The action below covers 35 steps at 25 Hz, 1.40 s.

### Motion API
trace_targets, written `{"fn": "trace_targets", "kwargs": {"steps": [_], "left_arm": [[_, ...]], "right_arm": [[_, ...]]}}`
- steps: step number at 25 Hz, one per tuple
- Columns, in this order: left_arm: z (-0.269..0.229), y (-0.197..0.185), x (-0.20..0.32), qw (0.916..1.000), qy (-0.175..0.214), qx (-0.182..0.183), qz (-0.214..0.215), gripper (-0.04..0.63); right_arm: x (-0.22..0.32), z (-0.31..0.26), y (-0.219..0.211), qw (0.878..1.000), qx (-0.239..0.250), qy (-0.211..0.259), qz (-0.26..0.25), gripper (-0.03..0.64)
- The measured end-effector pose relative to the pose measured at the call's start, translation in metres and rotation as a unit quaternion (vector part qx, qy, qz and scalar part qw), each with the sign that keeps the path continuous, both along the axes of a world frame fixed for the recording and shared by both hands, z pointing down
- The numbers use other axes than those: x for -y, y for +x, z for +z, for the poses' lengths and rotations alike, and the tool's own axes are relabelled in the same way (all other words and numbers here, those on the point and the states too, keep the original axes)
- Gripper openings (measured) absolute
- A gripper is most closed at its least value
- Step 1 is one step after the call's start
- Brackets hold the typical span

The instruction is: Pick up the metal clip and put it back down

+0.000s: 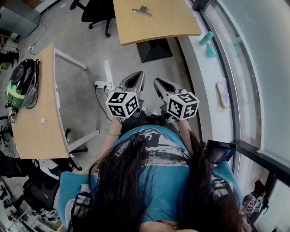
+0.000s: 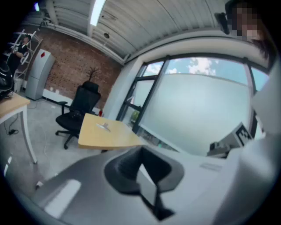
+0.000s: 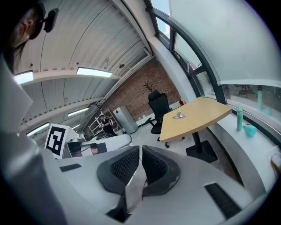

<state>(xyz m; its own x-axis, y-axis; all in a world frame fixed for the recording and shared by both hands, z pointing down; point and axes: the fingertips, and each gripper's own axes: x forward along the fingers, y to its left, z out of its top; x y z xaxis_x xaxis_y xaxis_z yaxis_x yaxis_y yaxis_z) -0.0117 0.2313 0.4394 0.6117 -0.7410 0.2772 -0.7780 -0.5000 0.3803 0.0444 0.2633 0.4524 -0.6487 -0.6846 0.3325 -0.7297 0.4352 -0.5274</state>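
The metal clip (image 1: 142, 10) lies on a light wooden table (image 1: 158, 25) at the far side of the room, well beyond both grippers. The clip also shows small on that table in the left gripper view (image 2: 103, 127) and in the right gripper view (image 3: 179, 115). I hold my left gripper (image 1: 134, 78) and right gripper (image 1: 161, 84) side by side close to my body, above the floor. Both point toward the table. The left gripper's (image 2: 140, 163) pads meet with nothing between them. The right gripper's (image 3: 140, 160) ribbed pads are likewise closed together and empty.
A black office chair (image 1: 97, 11) stands left of the clip's table. A second wooden desk (image 1: 34, 122) at the left carries a helmet (image 1: 20, 84) and cables. A power strip (image 1: 103, 84) lies on the floor. A teal bottle (image 1: 206, 38) stands on the window ledge at the right.
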Motion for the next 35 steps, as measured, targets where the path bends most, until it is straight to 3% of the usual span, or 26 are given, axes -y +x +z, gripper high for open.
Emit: {"fn": "trace_targets", "kwargs": {"steps": [12, 20, 29, 35], "left_arm": [[0.02, 0.032, -0.008, 0.9998, -0.017, 0.013, 0.005, 0.003], [0.025, 0.033, 0.027, 0.9997, -0.019, 0.011, 0.01, 0.003], [0.022, 0.005, 0.119, 0.9988, 0.004, 0.04, 0.028, 0.003], [0.014, -0.044, 0.19, 0.9993, 0.008, 0.033, 0.015, 0.003]], "right_arm": [[-0.004, 0.018, 0.03, 1.0, 0.003, -0.014, -0.002, 0.031], [0.028, 0.025, 0.043, 1.0, 0.003, -0.019, 0.022, 0.031], [0.12, 0.018, 0.026, 0.999, -0.006, -0.017, 0.046, 0.031], [0.193, 0.009, -0.026, 0.999, -0.009, -0.015, 0.027, 0.031]]}}
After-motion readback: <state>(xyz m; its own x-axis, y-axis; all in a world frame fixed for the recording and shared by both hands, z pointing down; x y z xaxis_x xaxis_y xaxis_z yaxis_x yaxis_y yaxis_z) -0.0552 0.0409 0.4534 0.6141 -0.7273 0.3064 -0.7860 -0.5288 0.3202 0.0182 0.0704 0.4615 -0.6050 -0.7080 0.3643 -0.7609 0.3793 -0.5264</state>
